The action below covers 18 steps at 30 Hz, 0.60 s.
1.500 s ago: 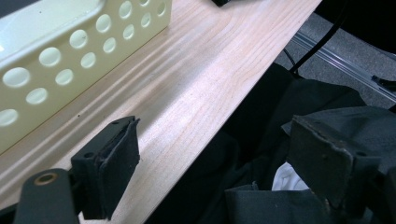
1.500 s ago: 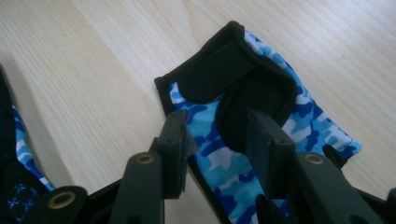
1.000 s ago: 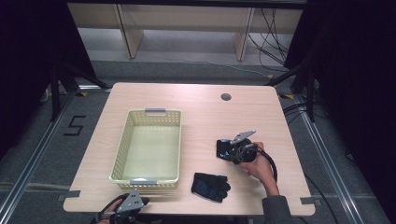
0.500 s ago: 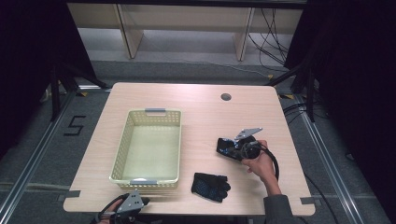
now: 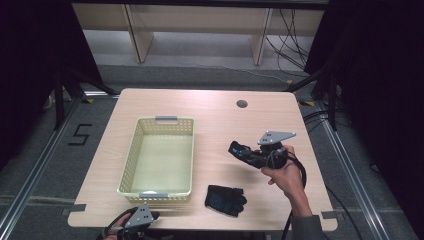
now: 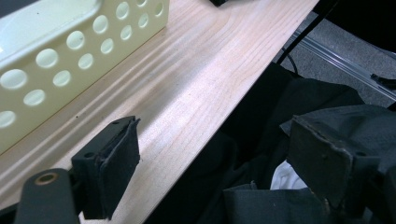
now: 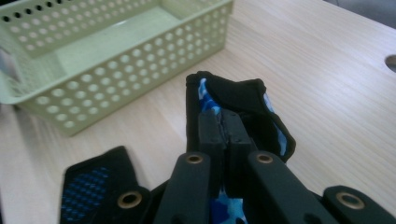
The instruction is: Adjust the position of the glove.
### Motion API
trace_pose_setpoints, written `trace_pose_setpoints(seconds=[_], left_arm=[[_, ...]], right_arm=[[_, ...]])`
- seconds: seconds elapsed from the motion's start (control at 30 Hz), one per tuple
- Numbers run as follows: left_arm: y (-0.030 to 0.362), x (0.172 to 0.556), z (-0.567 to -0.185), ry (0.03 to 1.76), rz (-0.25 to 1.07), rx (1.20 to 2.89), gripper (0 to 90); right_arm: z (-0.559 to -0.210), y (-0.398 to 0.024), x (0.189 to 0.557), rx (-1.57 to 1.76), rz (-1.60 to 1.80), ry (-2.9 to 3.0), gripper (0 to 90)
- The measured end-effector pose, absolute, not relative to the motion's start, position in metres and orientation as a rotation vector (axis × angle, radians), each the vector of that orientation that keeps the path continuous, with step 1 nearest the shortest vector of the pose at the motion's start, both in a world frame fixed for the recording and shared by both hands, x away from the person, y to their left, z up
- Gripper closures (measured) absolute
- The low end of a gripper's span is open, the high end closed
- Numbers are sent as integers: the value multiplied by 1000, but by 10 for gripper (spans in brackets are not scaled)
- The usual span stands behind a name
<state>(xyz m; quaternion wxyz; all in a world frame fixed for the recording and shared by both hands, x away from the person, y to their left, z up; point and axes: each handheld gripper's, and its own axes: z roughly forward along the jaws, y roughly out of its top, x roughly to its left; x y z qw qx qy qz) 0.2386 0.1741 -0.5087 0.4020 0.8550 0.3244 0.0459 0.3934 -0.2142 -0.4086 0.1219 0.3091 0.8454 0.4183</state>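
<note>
**One glove is going up, one is waiting on the table**

The right tongs (image 7: 227, 126) are clenching a black glove with blue patterning (image 7: 238, 100), the jaws pinched tight on a fold of its fabric. In the high view that glove (image 5: 243, 152) is hanging off the table (image 5: 215, 117), in the air just right of the basket (image 5: 159, 121), with the person's right hand (image 5: 285, 172) gripping the tool behind it. The pick-up is looking done for this one; carrying it across and letting it go over the basket is what seems to be left.

The pale yellow perforated basket is sitting empty, its floor bare in both the high view and the right gripper view. A second black glove (image 5: 225, 200) is lying flat on the table near the front edge, just right of the basket's near corner and apart from both tools, so nothing has been done with it yet.

The left tongs (image 6: 219, 163) are standing released with nothing between them, hanging at the table's front edge beside the basket's near wall (image 6: 70, 46). Judging by this, the work is sitting at an early stage: no glove stowed, one in hand, one untouched.
</note>
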Motion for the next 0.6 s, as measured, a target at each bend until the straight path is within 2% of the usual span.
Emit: trace_pose_setpoints(seconds=[0.2,0.27,0.6], left_arm=[[175,240,-508,791,158,2200,165],[175,239,-508,807,120,2180,165],[174,239,-509,820,134,2162,165]], right_arm=[[-408,-197,369,818,1238,2516,897],[-411,-193,362,802,1233,2538,897],[-421,-178,338,732,1217,2590,897]])
